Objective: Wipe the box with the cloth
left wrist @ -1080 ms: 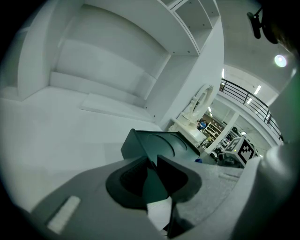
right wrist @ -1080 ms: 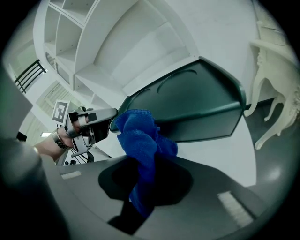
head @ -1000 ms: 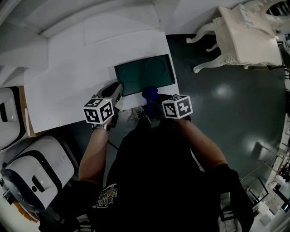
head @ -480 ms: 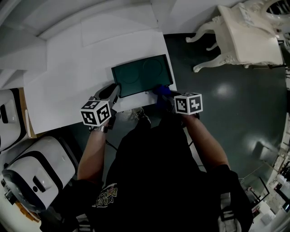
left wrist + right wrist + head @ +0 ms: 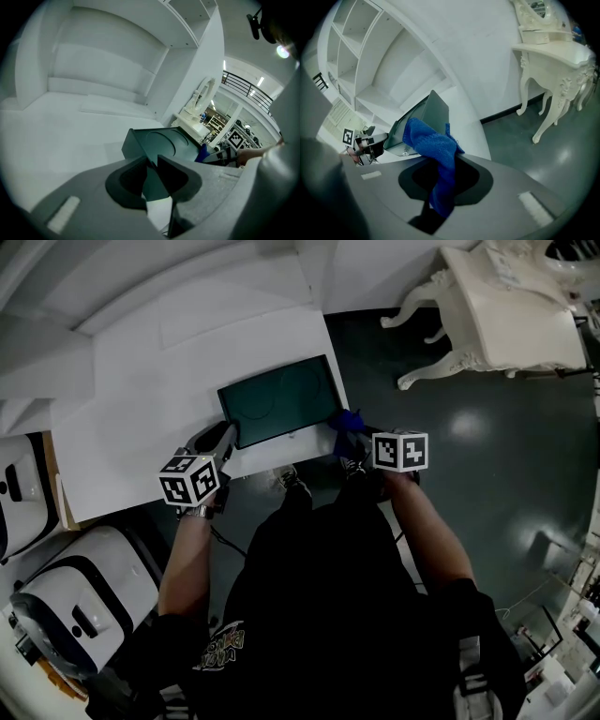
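Note:
A dark green flat box (image 5: 279, 401) with two round recesses in its top lies near the front edge of the white table (image 5: 141, 399). My left gripper (image 5: 223, 439) is at the box's near left corner; in the left gripper view the jaws (image 5: 152, 161) are shut on that corner of the box (image 5: 164, 143). My right gripper (image 5: 354, 439) is shut on a blue cloth (image 5: 348, 420), which rests against the box's near right corner. From the right gripper view the cloth (image 5: 433, 143) bunches out of the right gripper (image 5: 440, 164) and touches the box's side (image 5: 435, 111).
A white ornate dressing table (image 5: 506, 306) stands on the dark floor (image 5: 487, 446) to the right. White machines (image 5: 75, 587) sit low on the left. White shelving rises behind the table. The table's right edge drops off just past the box.
My right gripper has slid the blue cloth rightward along the box's near edge to its right corner. The left gripper has stayed on the box's near left corner.

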A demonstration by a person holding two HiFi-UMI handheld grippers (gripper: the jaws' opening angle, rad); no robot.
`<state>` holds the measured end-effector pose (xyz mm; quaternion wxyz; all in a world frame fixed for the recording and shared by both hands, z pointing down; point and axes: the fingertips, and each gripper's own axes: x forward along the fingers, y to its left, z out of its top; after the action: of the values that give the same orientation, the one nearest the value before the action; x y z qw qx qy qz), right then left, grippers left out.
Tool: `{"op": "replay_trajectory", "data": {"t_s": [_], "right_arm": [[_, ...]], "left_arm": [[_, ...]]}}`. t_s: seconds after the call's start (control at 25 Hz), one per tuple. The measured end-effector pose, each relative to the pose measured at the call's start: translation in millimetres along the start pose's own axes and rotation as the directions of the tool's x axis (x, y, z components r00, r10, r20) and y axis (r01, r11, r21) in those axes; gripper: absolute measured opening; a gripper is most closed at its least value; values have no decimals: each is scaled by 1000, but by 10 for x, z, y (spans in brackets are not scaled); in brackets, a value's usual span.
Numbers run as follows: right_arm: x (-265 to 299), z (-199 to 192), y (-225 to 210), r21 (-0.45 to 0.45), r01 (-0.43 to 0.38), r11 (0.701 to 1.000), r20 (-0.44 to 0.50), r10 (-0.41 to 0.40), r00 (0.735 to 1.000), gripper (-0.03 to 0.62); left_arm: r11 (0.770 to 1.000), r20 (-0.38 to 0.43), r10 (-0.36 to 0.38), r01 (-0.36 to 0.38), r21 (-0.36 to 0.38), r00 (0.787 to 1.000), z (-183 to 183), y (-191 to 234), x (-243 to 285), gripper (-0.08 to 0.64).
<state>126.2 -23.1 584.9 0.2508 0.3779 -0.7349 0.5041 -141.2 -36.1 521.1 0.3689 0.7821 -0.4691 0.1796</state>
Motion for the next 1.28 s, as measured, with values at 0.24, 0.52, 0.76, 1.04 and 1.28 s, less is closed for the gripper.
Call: {"op": "replay_trajectory", "data": {"t_s": [0.24, 0.52, 0.76, 1.04, 1.28], "right_arm": [[-198, 280, -211, 33, 14, 999, 61, -16, 998, 91], [-606, 851, -173, -98, -54, 994, 177, 71, 982, 92], [-771, 1161, 23, -311, -141, 940, 148, 195, 970, 92], [-890, 1301, 264, -501, -261, 825, 54, 331, 942, 92], [-1006, 1283, 449, -588, -361, 724, -39, 420, 907, 92]], "left_arm": [[999, 5, 35, -35, -13, 999, -3, 4, -8, 80], [991, 136, 90, -75, -110, 987, 58, -103, -143, 14], [981, 220, 160, -129, -146, 962, 102, -433, -285, 8], [963, 306, 226, -165, -213, 925, 117, -948, -357, 7], [949, 344, 273, -191, -252, 898, 17, -1421, -371, 8]]}}
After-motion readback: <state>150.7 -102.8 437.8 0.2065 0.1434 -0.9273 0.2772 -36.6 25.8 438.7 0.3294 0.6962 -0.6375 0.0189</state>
